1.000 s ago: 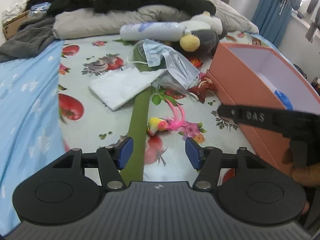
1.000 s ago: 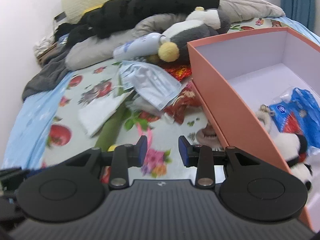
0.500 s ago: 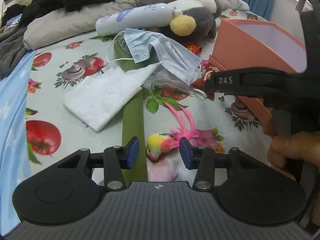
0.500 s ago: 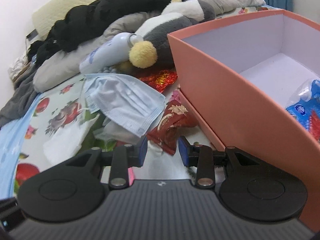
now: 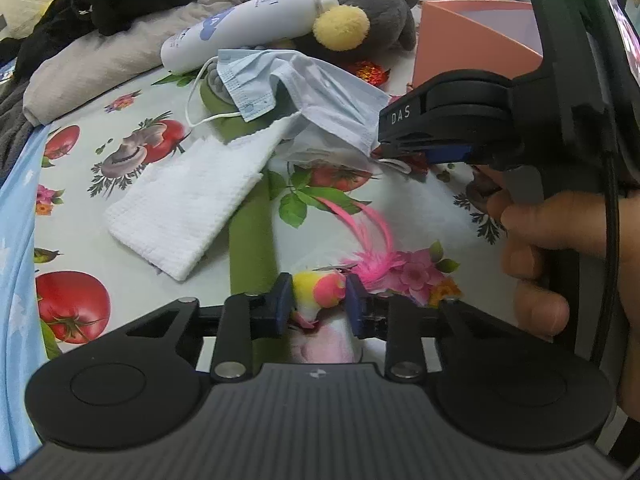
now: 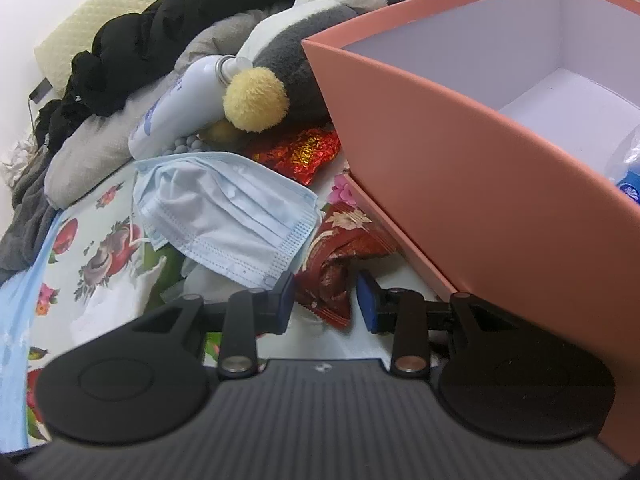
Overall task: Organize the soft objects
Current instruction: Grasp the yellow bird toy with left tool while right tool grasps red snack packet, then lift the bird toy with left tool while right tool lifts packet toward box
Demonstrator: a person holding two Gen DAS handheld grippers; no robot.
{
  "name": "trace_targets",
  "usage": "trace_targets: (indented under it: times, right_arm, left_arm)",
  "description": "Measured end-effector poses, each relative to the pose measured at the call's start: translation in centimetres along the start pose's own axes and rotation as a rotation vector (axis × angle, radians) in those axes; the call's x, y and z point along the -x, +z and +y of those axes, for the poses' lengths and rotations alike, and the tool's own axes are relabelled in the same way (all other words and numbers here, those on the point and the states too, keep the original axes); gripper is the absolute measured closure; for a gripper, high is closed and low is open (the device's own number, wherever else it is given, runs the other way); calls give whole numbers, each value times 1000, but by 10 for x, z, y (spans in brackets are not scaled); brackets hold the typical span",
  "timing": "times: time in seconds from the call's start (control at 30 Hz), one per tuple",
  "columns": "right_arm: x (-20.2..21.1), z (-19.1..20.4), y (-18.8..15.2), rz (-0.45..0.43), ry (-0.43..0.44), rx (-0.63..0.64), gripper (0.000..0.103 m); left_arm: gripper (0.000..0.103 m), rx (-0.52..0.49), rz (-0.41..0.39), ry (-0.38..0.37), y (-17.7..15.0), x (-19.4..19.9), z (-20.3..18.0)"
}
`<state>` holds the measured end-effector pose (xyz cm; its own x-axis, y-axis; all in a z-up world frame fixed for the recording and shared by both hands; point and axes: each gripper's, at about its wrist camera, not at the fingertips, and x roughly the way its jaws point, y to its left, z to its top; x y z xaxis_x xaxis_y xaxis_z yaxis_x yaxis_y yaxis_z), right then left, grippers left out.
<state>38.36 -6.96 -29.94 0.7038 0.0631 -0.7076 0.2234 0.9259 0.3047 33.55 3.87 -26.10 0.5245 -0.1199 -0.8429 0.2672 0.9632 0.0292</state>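
My left gripper (image 5: 318, 304) is closed around a small yellow and pink bird toy (image 5: 322, 290) with pink tail feathers, lying on the bedsheet. My right gripper (image 6: 325, 302) is open, its fingers on either side of a red patterned pouch (image 6: 334, 268) beside the pink box (image 6: 460, 184). In the left wrist view the right gripper (image 5: 416, 154) sits at the red pouch under the blue face mask (image 5: 316, 92). The mask also shows in the right wrist view (image 6: 228, 212). A white cloth (image 5: 188, 196) lies left of a green strip.
A grey and white plush with a yellow nose (image 6: 256, 100), a white bottle (image 5: 240, 24) and a red foil packet (image 6: 300, 152) lie behind the mask. Dark clothes and pillows are piled at the bed's head. A blue packet (image 6: 628, 184) lies in the box.
My left gripper moved forward and closed on the bird toy. My right gripper moved forward and down until its fingers stand on either side of the red pouch by the box.
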Motion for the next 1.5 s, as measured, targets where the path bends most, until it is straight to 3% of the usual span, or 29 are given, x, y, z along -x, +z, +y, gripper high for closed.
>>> trace_targets:
  times: [0.37,0.77,1.37,1.4,1.43,1.5]
  right_arm:
    - [14,1,-1,13,27,57,73]
    - [82,-4,-28,18,64,170,73]
    - [178,-21,-92,59,114,323,74]
    - [182,-20,-93,56,119,331,74]
    - [187,-20,-93,50,124,337,74]
    - [195,-20,-93,39,133,346,74]
  left_arm:
    - [78,102,-8,-11,-3,8,8]
    - [81,207,-49,2,-22,55,0]
    - [85,368,-79,-10,-89,129,-28]
    - [87,373,-84,-9,-91,132,-29]
    - [102,378,-92,-8,-92,137,-30]
    - [102,384,-106,-5,-91,144,-31]
